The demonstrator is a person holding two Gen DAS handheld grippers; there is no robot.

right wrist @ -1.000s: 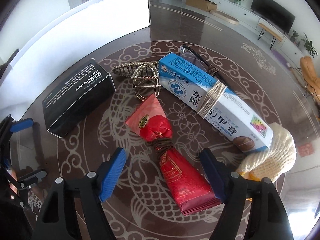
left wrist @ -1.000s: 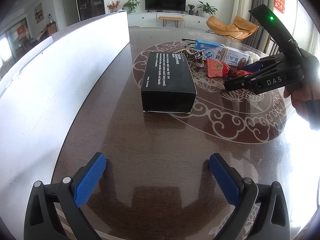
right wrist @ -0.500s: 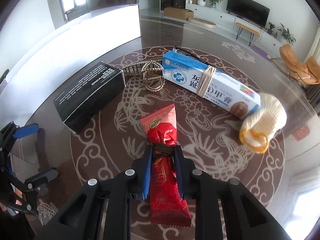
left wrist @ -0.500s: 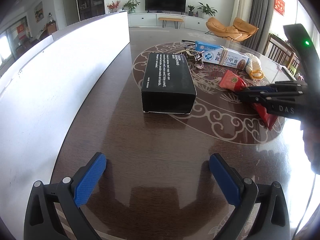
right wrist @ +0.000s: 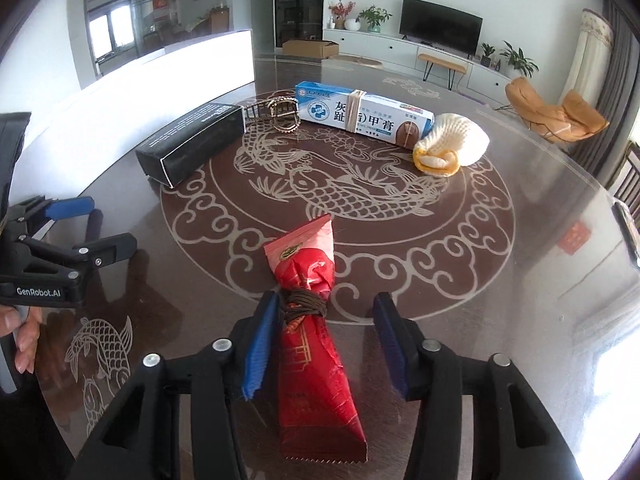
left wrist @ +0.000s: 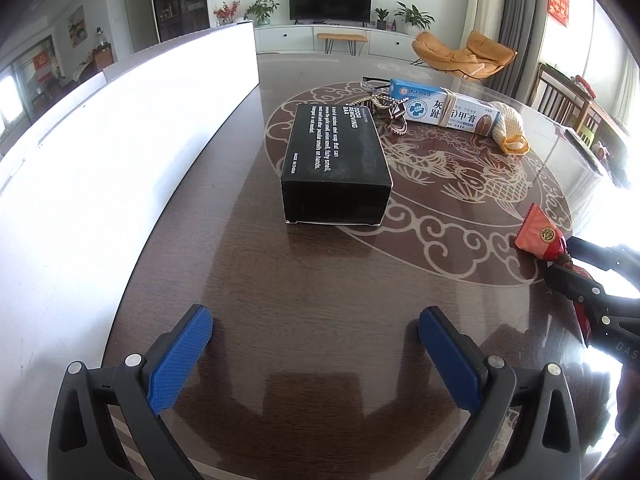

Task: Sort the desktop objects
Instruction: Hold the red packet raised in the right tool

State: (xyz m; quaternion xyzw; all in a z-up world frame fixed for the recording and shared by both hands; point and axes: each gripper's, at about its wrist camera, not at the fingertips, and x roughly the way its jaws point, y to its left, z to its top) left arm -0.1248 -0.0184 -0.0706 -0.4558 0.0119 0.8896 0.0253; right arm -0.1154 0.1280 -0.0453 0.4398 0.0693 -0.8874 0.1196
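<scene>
A red snack packet (right wrist: 312,300) tied with brown cord lies on the glass table between the fingers of my right gripper (right wrist: 324,320). The jaws stand open and the left pad touches the packet. The packet also shows at the right edge of the left wrist view (left wrist: 540,236). My left gripper (left wrist: 316,352) is open and empty above bare table, short of the black soap box (left wrist: 336,164). Further back lie a blue-white ointment box (right wrist: 364,112), a gold hair clip (right wrist: 280,114) and a rolled white glove (right wrist: 452,146).
A tall white board (left wrist: 120,152) stands along the table's left side. Black glasses (left wrist: 372,82) lie behind the ointment box. The round table edge (right wrist: 592,184) curves at the right, with chairs beyond. My left gripper shows in the right wrist view (right wrist: 72,240).
The right gripper carried the red packet toward the near right of the table, set it down and opened its jaws. The left gripper has not moved.
</scene>
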